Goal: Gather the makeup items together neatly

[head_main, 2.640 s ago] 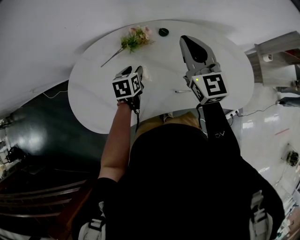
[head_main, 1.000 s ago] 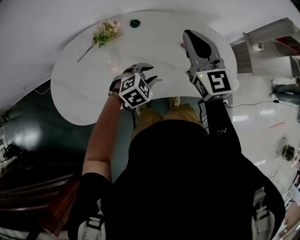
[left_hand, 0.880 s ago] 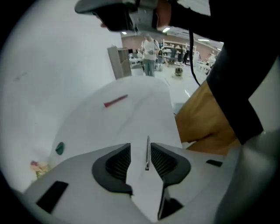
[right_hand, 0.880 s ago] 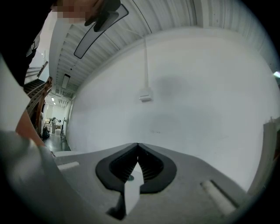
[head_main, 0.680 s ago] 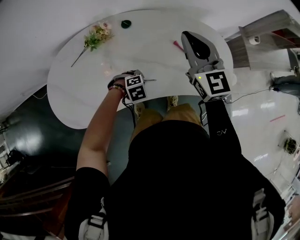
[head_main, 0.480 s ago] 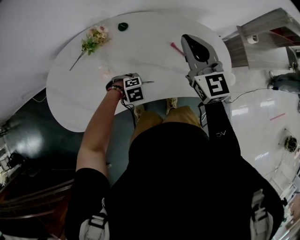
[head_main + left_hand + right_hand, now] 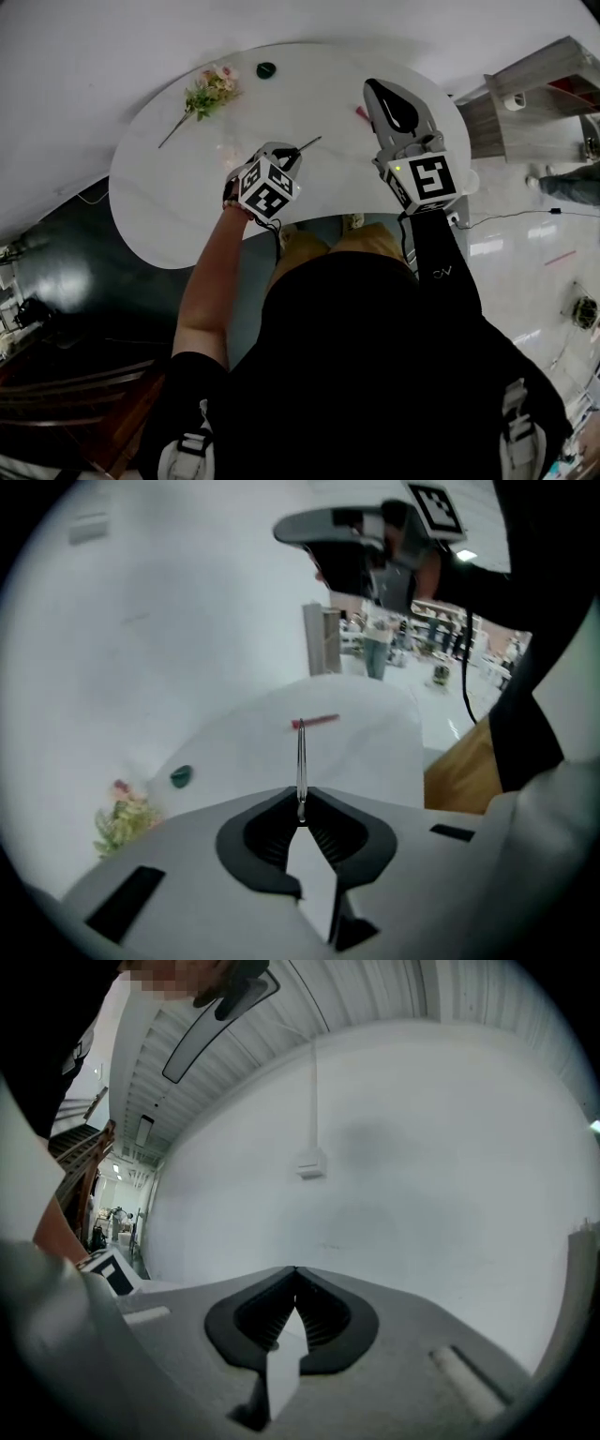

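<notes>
Slim metal tool (image 7: pixel 300 761) pinched in left hand-held gripper (image 7: pixel 300 797), jaws just closed, over table (image 7: pixel 169 187). Pink stick (image 7: pixel 317 722), green compact (image 7: pixel 181 776), flowers (image 7: pixel 122 816) beyond. Right hand-held gripper (image 7: pixel 295 1271) jaws together, empty. Pinch visible only in left gripper view.

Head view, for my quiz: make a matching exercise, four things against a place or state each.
1 thin silver stick
2 pink stick
3 small round item
4 right gripper

a dark green, at the far rim
b shut, empty
c clamped in the left gripper's fingers
d lying on the table, close to the right gripper

Pairs: 1c, 2d, 3a, 4b.
The left gripper's fingers have just closed on that stick.
</notes>
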{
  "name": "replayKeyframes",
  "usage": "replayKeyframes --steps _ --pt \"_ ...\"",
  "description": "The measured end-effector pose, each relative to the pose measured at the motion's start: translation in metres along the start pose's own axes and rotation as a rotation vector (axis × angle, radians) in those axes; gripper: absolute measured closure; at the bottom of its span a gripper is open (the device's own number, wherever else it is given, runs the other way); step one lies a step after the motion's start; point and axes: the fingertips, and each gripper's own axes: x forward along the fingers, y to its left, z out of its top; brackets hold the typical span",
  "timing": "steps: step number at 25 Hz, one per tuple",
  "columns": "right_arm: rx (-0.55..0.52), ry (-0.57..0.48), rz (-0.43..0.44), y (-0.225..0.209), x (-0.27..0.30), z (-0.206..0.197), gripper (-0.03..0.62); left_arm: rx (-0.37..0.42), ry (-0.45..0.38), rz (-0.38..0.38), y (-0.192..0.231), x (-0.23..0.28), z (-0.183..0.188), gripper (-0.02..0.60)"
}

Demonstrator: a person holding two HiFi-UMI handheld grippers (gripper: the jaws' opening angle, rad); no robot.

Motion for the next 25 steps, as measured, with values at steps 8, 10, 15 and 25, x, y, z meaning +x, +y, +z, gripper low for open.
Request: replayKeyframes --steps 8,10,15,25 --pt "-0.013 -0.036 0.084 0.021 0.027 0.013 0.589 -0.343 -0.240 0.342 0.060 -0.091 0.027 0.548" --pt "-0.017 -0.044 0.111 0.027 0.032 0.015 0.589 -0.425 -0.335 0.406 0.064 -0.114 0.035 0.548" --pt "-0.020 -0.048 0.167 0.038 0.044 0.015 0.589 -0.546 -0.423 0.507 0.069 -0.137 0.032 0.548" --pt "-0.039 0.019 0.181 0.044 0.041 -0.009 0.589 -0.917 -0.103 0.453 0.080 -0.035 -0.079 0.548"
